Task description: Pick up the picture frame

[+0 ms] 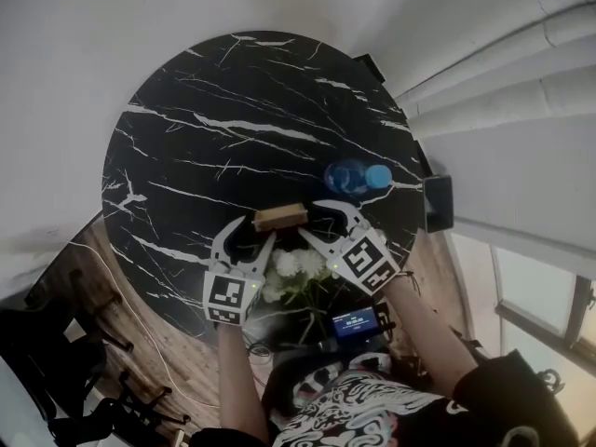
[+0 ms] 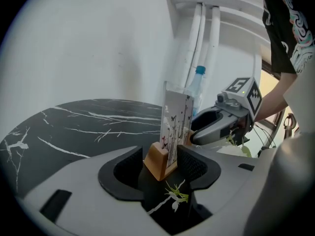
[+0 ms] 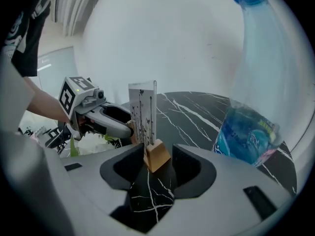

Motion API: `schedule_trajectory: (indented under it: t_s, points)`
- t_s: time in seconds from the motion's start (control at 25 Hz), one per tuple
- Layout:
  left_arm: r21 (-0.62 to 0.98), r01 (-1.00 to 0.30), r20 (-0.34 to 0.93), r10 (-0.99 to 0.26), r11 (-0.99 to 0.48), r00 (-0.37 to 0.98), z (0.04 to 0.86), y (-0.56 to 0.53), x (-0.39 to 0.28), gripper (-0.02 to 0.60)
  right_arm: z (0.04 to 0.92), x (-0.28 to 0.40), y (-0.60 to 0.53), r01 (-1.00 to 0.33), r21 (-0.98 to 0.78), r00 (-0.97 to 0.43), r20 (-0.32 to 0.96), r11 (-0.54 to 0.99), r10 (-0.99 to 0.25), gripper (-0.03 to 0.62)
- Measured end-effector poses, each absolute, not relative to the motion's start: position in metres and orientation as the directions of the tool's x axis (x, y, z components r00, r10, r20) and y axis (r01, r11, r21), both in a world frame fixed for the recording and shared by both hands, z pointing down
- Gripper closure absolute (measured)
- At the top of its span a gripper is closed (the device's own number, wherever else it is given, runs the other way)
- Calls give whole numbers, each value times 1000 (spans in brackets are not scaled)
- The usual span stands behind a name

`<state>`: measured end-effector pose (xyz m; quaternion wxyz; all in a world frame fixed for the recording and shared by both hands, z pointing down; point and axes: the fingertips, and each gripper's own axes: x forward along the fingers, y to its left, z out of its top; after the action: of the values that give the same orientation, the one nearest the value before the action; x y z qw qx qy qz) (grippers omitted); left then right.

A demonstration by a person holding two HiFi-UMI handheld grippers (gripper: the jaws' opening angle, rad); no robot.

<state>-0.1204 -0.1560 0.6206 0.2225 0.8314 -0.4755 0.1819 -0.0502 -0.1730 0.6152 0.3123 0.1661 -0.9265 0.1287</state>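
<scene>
Head view: the left gripper [image 1: 250, 236] stands at 7 o'clock of the picture frame [image 1: 279, 217], its fingers released and spread around the left end of the wooden base [image 1: 278, 218] without pressing on it. The frame stands upright on the black marble worktop [image 1: 186, 110], slightly toward 6 o'clock from the worktop's centre. White flowers [image 1: 293, 266] lie at 6 o'clock of the frame. The right gripper [image 1: 321, 223] stands at 4 o'clock of the frame, fingers likewise released, with the right end of the base between them.

Hazards:
- Uneven closing. If one gripper clamps first, it is likely to push the narrow base sideways across the glossy worktop or tip the tall panel [image 2: 175, 119].
- Grip on the base only. The panel may slide out of its slot during the lift.
- Water bottle [image 1: 358, 177] at 2 o'clock of the frame, near the right gripper. An outward swing could knock it over.
</scene>
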Motion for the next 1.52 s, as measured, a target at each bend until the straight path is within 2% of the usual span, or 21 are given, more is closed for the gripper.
schedule_trajectory:
  t_s: [0.24,0.56,1.08,1.52]
  points:
    - [221,-863,510,-700,-455,500,623,-163,-114,371,624,-62,-175,-330,-41,-746,624,943,-233,453]
    - [199,-855,541,-674,-479,503,630,-165,-113,371,631,-65,-176,-303,-19,-743,631,953,-223,454]
    - [263,-867,530,-688,-424,497,627,-171,-114,371,628,-66,-178,-363,-108,-734,645,925,-213,454]
    - [411,-830,509,-661,-377,552,611,-168,-116,373,605,-63,-177,-399,-164,-762,606,902,-227,454]
